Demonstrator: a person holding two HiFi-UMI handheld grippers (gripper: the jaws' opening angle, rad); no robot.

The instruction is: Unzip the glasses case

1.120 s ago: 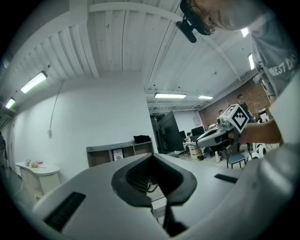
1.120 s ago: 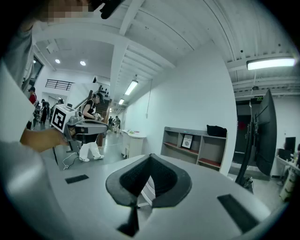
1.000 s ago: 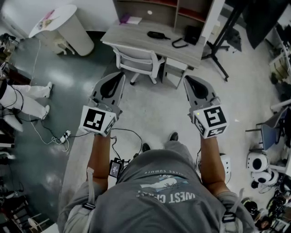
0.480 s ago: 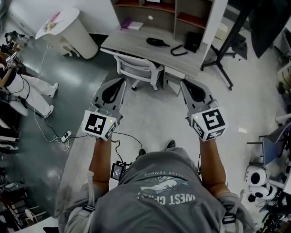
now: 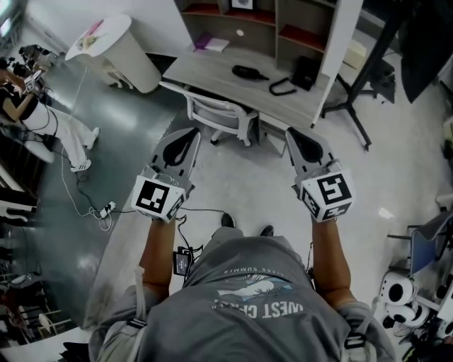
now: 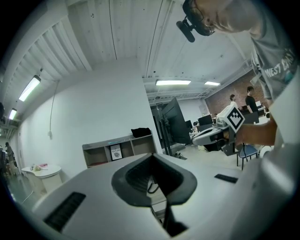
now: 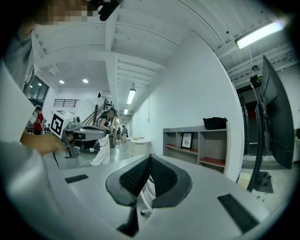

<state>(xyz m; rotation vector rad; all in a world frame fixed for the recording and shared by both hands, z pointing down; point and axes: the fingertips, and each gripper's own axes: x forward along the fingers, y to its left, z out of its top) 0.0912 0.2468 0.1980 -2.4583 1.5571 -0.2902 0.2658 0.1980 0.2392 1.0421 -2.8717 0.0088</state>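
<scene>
A black oblong case (image 5: 249, 72) lies on the grey desk (image 5: 212, 74) ahead of me, next to a looped black cord (image 5: 282, 87) and a black box (image 5: 306, 71). My left gripper (image 5: 185, 134) is held level over the floor short of the desk, jaws shut with nothing between them. My right gripper (image 5: 297, 134) is beside it at the same height, also shut and holding nothing. In the left gripper view the pads meet at the left gripper's tip (image 6: 151, 157). The right gripper (image 7: 150, 157) looks the same in its own view.
A white office chair (image 5: 219, 113) is tucked under the desk between me and the case. A shelf unit (image 5: 269, 21) rises behind the desk. A round white table (image 5: 106, 42) stands at the left, a black stand (image 5: 350, 85) at the right, cables (image 5: 92, 208) on the floor.
I have stepped forward and the desk and chair are closer. Both grippers travelled with me, side by side, and their jaws stayed shut.
</scene>
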